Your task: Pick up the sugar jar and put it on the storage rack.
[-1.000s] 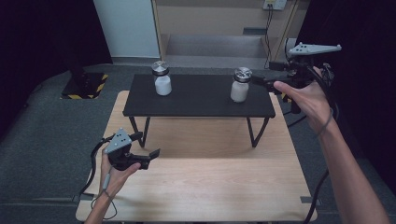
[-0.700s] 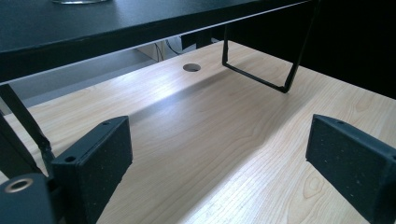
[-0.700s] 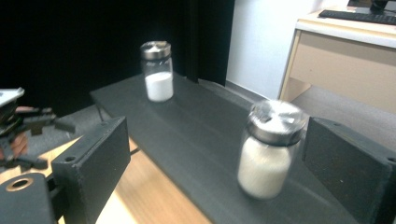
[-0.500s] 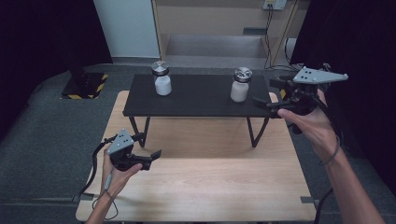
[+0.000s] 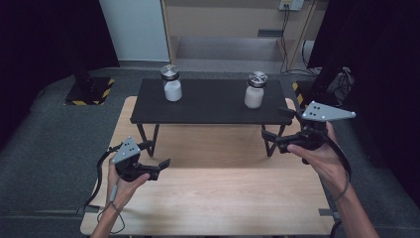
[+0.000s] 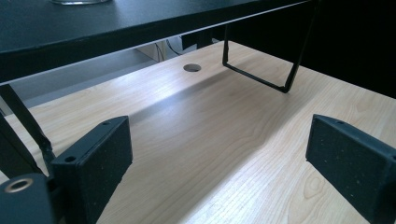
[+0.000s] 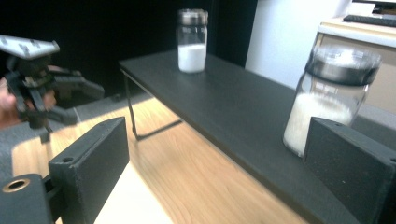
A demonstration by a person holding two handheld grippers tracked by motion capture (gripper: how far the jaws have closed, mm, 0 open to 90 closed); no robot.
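The left gripper hovers low over the wooden tabletop with its jaws spread and nothing between them. On the black raised shelf stand 2 glass jars of white powder, the left jar near the far left corner and the right jar toward the right end. The right gripper sits just off the shelf's right front corner, near the right jar but apart from it, jaws wide and empty.

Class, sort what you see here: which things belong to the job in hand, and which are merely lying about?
Job in hand:
- right hand-held gripper, open
- left hand-held gripper, open
- right jar of white powder
- left jar
- black shelf bearing both jars

Lying about:
- striped base plate on the floor
- wall cables
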